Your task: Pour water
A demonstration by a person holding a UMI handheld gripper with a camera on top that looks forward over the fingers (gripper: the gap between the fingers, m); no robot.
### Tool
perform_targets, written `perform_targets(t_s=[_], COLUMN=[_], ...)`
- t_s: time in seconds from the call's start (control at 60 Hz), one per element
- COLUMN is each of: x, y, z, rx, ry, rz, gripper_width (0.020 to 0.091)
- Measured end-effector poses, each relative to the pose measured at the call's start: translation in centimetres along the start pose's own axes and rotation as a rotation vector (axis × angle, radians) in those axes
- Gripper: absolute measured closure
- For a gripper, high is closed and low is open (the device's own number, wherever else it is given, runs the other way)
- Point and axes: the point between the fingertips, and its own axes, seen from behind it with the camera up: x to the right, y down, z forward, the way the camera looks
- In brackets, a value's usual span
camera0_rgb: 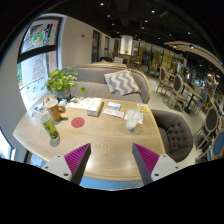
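My gripper (111, 160) is open above the near part of a light wooden table (105, 140), and nothing stands between its purple pads (77, 156). Well ahead and to the left of the fingers stands a clear glass (50, 128) with green contents. Behind it is a pale cup or kettle-like vessel (48, 103). A red round coaster (77, 122) lies ahead of the left finger. Beyond the right finger a white cup-like item (133, 120) stands on the table.
Books or papers (88, 104) and a blue-white booklet (113, 109) lie at the far side. A green potted plant (62, 81) stands far left. A grey sofa with a patterned cushion (122, 82) lies beyond, and a grey armchair (175, 133) is at the right.
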Motion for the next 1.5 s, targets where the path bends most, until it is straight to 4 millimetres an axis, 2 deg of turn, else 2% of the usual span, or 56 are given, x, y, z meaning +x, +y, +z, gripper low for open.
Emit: perform_targets(t_s=[0.1,0.25,0.45,0.55,0.683,0.817,0.983,1.067,1.1,1.133,1.183,1.3,1.433,1.5], x=[-1.2,-5.9,-15.3,-20.7,-27.2,-31.0,-32.9,-33.1,-33.1,-33.2,-33.1,-33.2,-32.4,-31.8], y=[1.0,3.2,5.1,4.8,3.0,0.5,-1.6,-2.1,-2.1,-2.1,-1.9,-2.3,-2.6,-3.5], z=[-0.2,0.4,0.6,1.5,4.7,9.9,16.3,18.8,19.6,20.1,20.9,20.9,20.6,19.8], rx=[-0.015,-0.030,-0.019,0.008,0.054,0.103,0.134,0.143,0.142,0.140,0.139,0.156,0.153,0.160], ry=[-0.010,-0.028,-0.080,-0.107,-0.136,-0.122,-0.083,-0.059,-0.054,-0.053,-0.042,-0.042,-0.004,0.024], rz=[-0.016,-0.029,-0.029,-0.015,0.021,0.051,0.080,0.074,0.072,0.071,0.064,0.058,0.035,-0.002], gripper_width=[0.0258,0.0255,0.0256,0.0254,0.0255,0.0253,0.0251,0.0294,0.0332,0.0404,0.0572,0.0612,0.0709,0.0708])
